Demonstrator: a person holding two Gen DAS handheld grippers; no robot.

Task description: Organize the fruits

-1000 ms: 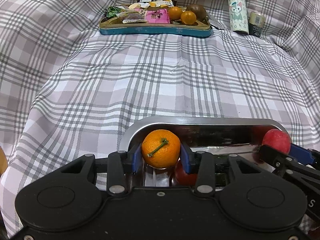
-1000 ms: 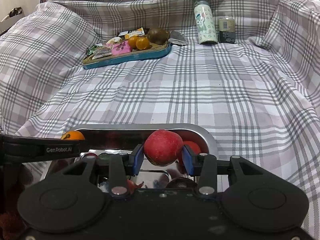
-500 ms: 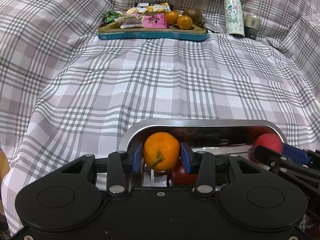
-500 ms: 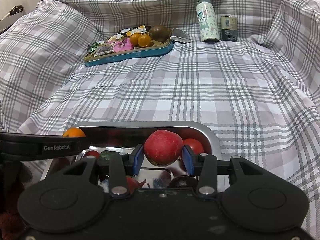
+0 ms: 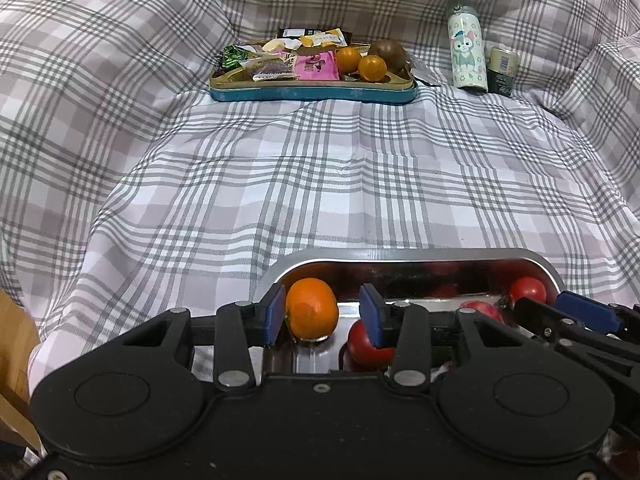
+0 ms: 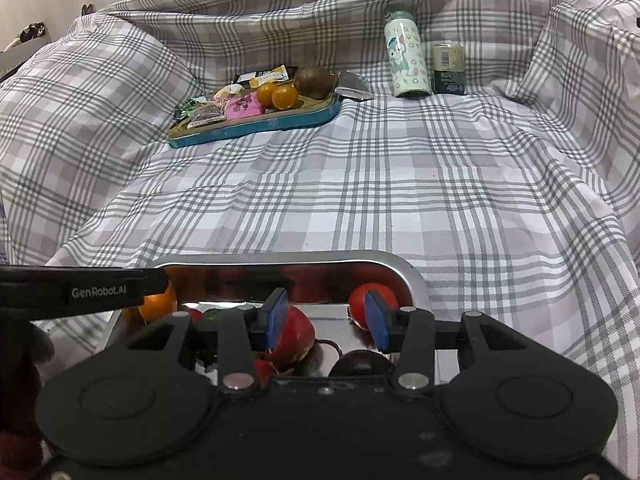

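A steel tray (image 5: 400, 254) lies close in front on the plaid cloth; it also shows in the right wrist view (image 6: 280, 258). My left gripper (image 5: 323, 314) is open over its left end. An orange (image 5: 312, 314) rests in the tray against the left pad, free of the right pad. My right gripper (image 6: 326, 320) is open over the tray's right part. A red apple (image 6: 294, 334) lies in the tray by its left pad. Red tomatoes (image 6: 360, 306) (image 5: 527, 289) lie nearby in the tray.
A blue-rimmed tray (image 5: 312, 90) at the back holds snack packets, two small oranges (image 5: 372, 68) and a brown fruit (image 5: 388, 56). A white printed bottle (image 5: 466, 52) and a small can (image 5: 503, 70) stand to its right. Cloth folds rise on both sides.
Both grippers have opened. The orange and the red apple, held a second ago, now lie in the steel tray.
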